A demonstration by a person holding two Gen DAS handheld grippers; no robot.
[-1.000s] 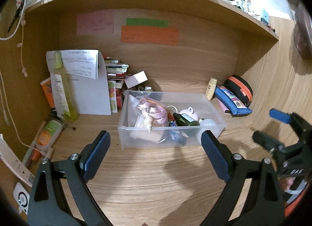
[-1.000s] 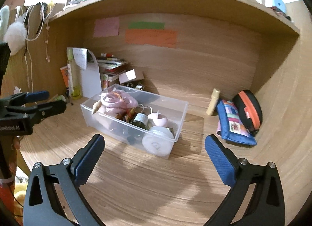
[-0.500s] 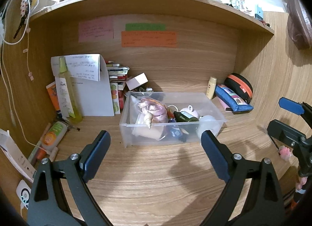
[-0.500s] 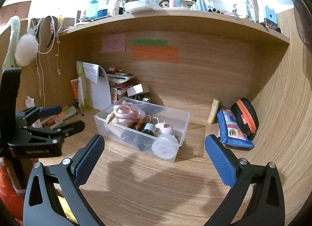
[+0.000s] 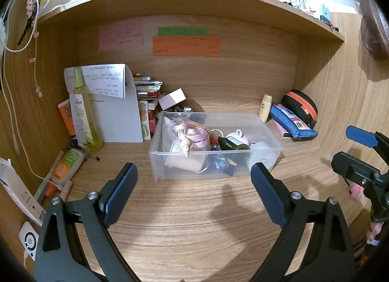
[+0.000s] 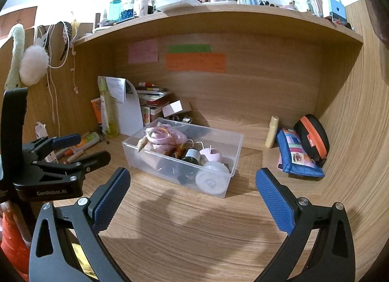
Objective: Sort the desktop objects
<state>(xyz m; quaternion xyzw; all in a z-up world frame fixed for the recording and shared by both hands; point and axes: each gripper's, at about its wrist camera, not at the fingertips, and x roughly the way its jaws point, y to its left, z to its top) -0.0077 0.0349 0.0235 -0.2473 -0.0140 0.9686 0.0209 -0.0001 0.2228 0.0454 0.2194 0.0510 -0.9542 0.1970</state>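
A clear plastic bin (image 5: 263,123) (image 6: 237,150) stands mid-desk. It holds a pink cord (image 5: 194,134) (image 6: 165,137), a shell, a dark bottle (image 5: 231,143) (image 6: 192,154), a pink round item and a white lid (image 6: 211,181). My left gripper (image 5: 193,186) is open and empty, held back in front of the bin; it also shows at the left in the right wrist view (image 6: 80,147). My right gripper (image 6: 193,193) is open and empty, in front of the bin; its fingers show at the right of the left wrist view (image 5: 352,150).
Blue pencil case (image 5: 293,122) (image 6: 299,156), black-orange pouch (image 5: 301,105) (image 6: 313,136) and a cream tube (image 5: 265,106) lie at back right. Papers, books, a white box (image 5: 172,98) and a yellow-green bottle (image 5: 83,111) stand back left. Tubes (image 5: 65,162) lie left. A cluttered shelf (image 6: 218,12) hangs above.
Both grippers have drawn back and up from the bin, so more of the shelf shows. Both stay open and empty. The bin and its contents have not moved.
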